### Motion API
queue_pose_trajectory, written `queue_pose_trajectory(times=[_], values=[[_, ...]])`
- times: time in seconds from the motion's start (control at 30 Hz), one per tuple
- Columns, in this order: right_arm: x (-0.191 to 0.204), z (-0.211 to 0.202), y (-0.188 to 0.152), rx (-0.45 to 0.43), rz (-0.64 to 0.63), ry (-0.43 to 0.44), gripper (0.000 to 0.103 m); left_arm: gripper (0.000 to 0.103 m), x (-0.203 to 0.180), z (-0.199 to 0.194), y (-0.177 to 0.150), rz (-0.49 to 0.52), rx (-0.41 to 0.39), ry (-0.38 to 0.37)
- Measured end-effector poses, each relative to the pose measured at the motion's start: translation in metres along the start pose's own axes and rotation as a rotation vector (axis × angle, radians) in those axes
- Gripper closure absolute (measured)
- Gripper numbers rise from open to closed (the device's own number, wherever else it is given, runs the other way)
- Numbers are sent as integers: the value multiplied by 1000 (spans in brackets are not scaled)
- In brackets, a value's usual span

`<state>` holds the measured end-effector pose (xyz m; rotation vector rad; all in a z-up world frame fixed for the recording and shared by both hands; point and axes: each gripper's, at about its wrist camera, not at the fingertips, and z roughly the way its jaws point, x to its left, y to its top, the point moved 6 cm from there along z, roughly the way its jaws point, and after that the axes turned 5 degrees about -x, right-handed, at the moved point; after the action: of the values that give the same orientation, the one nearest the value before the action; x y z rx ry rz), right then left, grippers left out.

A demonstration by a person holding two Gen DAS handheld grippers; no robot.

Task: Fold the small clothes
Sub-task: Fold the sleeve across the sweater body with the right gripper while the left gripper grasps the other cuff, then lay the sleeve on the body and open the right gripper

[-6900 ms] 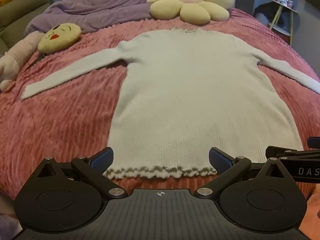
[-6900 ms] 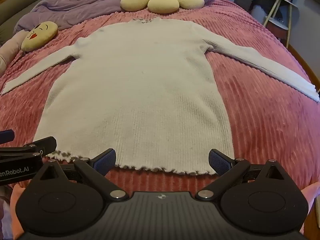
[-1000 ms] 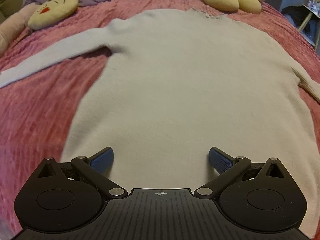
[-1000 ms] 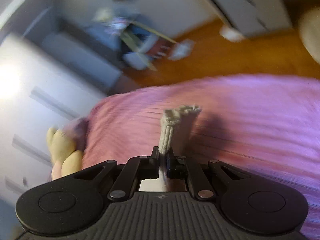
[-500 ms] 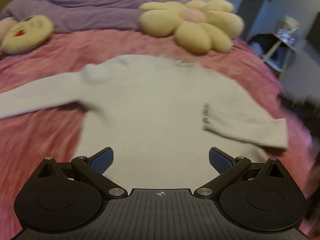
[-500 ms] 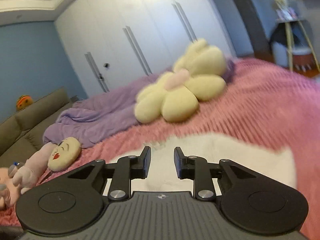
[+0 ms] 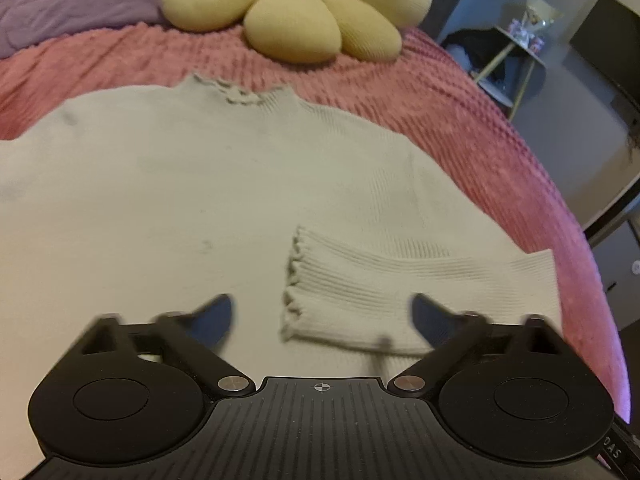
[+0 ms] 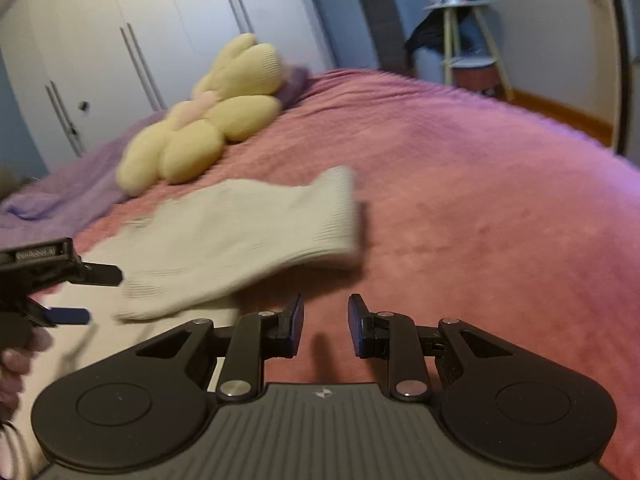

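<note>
A cream ribbed sweater lies flat on the pink bedspread. Its right sleeve is folded across the body, frilled cuff pointing left. My left gripper hovers just over that cuff. Its jaws are closing, still wide apart, and the pads touch no cloth. In the right wrist view the folded sleeve lies ahead and to the left. My right gripper is over bare bedspread beside it, with a narrow gap between its fingers and nothing in it. The left gripper shows at the left edge there.
A yellow flower pillow lies beyond the sweater's collar, with a purple blanket to its left. The bed's right edge drops off toward a small side table and the floor. White wardrobe doors stand behind the bed.
The right gripper has let go of the sleeve cuff, which now lies across the sweater's body, and has drawn off to the right. The left gripper has swung toward the folded sleeve and its jaws have narrowed.
</note>
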<state>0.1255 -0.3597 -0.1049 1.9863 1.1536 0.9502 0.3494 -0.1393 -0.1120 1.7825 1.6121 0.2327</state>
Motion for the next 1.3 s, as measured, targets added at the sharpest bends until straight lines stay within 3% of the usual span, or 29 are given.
queue_pose_trajectory(times=[0.03, 0.1, 0.17, 0.2, 0.23, 0.3, 0.37, 0.47, 0.57, 0.63, 0.7, 0.83, 0.97, 1.07, 1.2, 1.23, 1.3], values=[[-2, 3, -1, 1, -6, -13, 79, 36, -1, 7, -2, -2, 23, 3], [-4, 6, 0, 3, -15, -26, 79, 43, -3, 17, -4, -1, 48, 15], [2, 11, 2, -6, -55, -43, 79, 57, -5, 20, -2, 30, 40, 37], [5, 13, 2, -12, -84, -52, 79, 82, -7, 20, -2, 48, 42, 45], [7, 11, 4, -16, -99, -56, 79, 87, -7, 20, -1, 57, 50, 45], [11, 18, 6, -11, -101, -54, 78, 88, -8, 13, 6, 54, 33, 39], [14, 21, 7, -2, -109, -63, 76, 88, -5, -3, 19, 74, -32, 50], [23, 25, 8, -5, -167, -88, 73, 88, 15, -32, 44, 99, -145, 118], [35, 32, 7, 7, -199, -88, 69, 88, 52, -54, 59, 103, -205, 217], [48, 35, 7, 6, -233, -79, 66, 88, 83, -64, 62, 99, -216, 299], [66, 37, 6, -3, -290, -55, 55, 88, 115, -68, 60, 73, -212, 377], [104, 44, 4, -9, -386, 8, 55, 88, 173, -61, 45, -7, -160, 478], [137, 62, 3, -17, -517, 12, 55, 84, 196, -53, 25, -60, -137, 427], [152, 85, 0, 5, -593, -11, 55, 71, 198, -48, 24, -63, -154, 390], [162, 106, -1, 6, -634, -44, 57, 73, 203, -41, 29, -98, -153, 344], [164, 110, 0, -2, -638, -53, 59, 84, 203, -43, 30, -104, -160, 337], [165, 116, 3, -8, -616, -57, 79, 86, 203, -46, 32, -102, -175, 333]])
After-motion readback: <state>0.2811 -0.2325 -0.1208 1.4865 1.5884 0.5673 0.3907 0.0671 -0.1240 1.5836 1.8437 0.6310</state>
